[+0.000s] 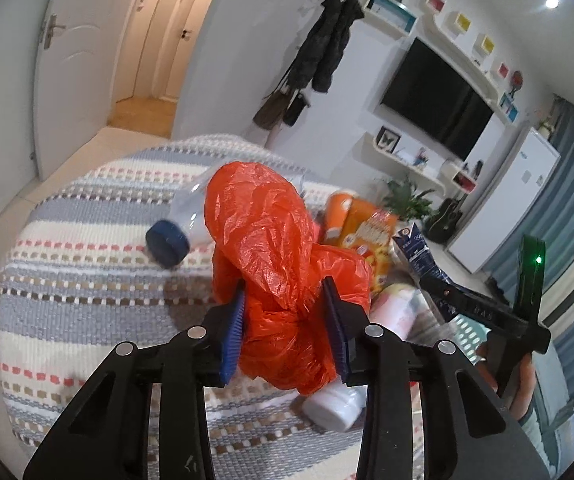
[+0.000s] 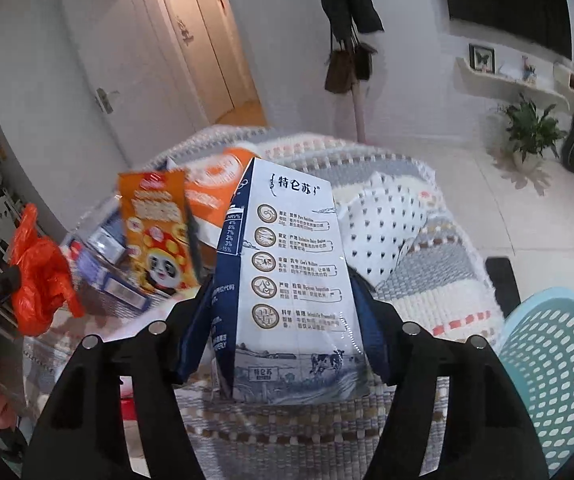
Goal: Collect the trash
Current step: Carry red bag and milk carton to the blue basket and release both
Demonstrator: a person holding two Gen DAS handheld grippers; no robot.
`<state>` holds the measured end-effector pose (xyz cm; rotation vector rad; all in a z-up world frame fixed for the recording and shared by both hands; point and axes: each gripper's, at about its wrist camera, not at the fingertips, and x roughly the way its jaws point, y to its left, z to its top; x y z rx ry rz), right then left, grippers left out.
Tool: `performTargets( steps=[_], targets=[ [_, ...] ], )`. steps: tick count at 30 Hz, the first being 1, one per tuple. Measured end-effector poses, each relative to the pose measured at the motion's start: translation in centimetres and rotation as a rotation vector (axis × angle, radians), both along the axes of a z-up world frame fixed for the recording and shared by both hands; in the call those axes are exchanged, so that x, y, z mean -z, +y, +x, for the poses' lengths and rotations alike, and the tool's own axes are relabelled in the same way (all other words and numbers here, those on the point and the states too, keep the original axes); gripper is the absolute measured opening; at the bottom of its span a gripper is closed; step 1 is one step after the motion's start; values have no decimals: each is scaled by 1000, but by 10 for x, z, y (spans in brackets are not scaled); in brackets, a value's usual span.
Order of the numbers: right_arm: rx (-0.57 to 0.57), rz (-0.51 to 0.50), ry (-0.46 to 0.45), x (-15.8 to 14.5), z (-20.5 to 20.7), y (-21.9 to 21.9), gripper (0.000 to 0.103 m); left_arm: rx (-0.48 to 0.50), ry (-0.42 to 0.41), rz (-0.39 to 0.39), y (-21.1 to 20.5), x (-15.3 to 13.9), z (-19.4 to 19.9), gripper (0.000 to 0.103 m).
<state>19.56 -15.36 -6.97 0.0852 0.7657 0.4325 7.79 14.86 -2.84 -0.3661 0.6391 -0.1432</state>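
We see the crumpled orange plastic bag [image 1: 275, 264] pinched between our left gripper's [image 1: 289, 326] blue pads. Our right gripper [image 2: 283, 320] clamps the Telunsu milk carton [image 2: 291, 280] upright. Ahead of both lie orange snack packets [image 2: 155, 228] on the striped woven cloth [image 1: 87, 288]; a turquoise basket [image 2: 559, 364] sits right.

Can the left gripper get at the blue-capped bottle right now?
Probably not yet: the left gripper is shut on the orange plastic bag, which also covers part of the blue-capped bottle lying beyond it on the striped cloth.
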Motion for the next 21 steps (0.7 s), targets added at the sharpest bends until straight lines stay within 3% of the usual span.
performTargets(
  steps=[9, 15, 21],
  targets=[
    [75, 46, -156, -58, -49, -35, 62, 80, -109, 27, -40, -48, -2, 34],
    [252, 35, -215, -77, -82, -107, 62, 245, -169, 60, -120, -75, 4, 34],
    [430, 0, -174, -63, -100, -178, 62, 423, -132, 59, -217, -62, 17, 34]
  ],
)
